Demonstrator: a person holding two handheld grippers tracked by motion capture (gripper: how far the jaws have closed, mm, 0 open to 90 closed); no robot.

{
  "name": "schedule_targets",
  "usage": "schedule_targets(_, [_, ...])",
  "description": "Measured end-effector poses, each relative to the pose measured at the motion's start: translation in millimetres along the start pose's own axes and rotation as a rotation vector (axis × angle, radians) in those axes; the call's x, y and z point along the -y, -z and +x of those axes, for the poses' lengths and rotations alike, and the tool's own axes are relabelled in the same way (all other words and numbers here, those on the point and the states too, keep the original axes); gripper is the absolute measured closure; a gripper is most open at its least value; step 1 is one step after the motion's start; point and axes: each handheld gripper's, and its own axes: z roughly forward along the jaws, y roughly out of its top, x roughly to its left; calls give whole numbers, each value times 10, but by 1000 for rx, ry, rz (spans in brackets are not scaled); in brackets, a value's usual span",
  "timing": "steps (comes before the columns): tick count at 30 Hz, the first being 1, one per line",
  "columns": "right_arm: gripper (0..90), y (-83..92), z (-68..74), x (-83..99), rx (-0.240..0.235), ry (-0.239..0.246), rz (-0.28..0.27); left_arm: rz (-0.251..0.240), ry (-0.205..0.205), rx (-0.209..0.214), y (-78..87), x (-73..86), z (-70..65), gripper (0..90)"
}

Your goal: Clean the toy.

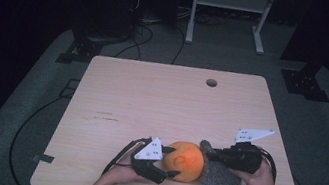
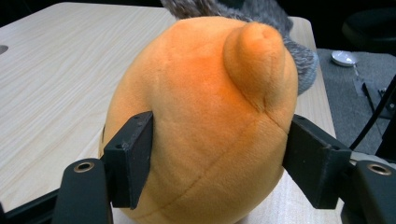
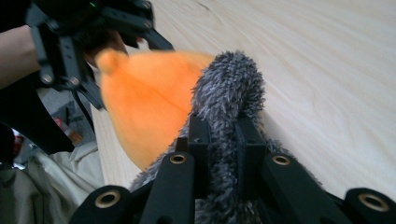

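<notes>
— Hands first, from the high view: how do they sit?

— Both forearms come up over the desk's (image 1: pixel 152 95) near edge. The left hand (image 1: pixel 126 170) lies low, knuckles near the wood, and aims the left gripper (image 1: pixel 166 161) rightward at the orange plush ball (image 1: pixel 185 161). The right hand (image 1: pixel 260 177) aims the right gripper (image 1: pixel 206 153) leftward into the grey fuzzy cloth (image 1: pixel 221 178). Ball and cloth touch, close to the near edge, right of its middle.

— And the left gripper view?

— Its jaws stand on either side of the orange plush ball (image 2: pixel 201 116), pads pressed into the fabric at both flanks, so the ball is clamped. A rounded nub on the ball points up and right. Grey fuzzy cloth (image 2: pixel 280 28) shows behind it.

— The right gripper view?

— Jaws nearly together, pinching a fold of the grey fuzzy cloth (image 3: pixel 229 93) that stands up between them. Beyond lies the orange plush ball (image 3: pixel 144 107), with the left gripper (image 3: pixel 93 37) closed on it at the upper left.
</notes>
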Motion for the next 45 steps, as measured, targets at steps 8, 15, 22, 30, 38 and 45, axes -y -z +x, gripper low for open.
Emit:
schedule_targets(8, [789,27,107,-68,-3,40,-19,-11,25,2,16,24,36,294])
schedule_targets(15, [788,-18,-14,69,38,-20,21,-41,93,9,33,58,116,289])
schedule_targets(22, [786,-67,224,-113,10,73,-18,-46,92,13,15,49,116,217])
schedule_targets(30, [786,-94,247,-105,-6,61,-61,-18,49,-39,-63,31,93,270])
schedule_targets(38, [787,-201,95,13,7,0,-38,-83,110,-48,105,-66,131,366])
schedule_targets(45, [786,-104,294,-149,-66,45,-152,-71,110,-66,82,-96,104,369])
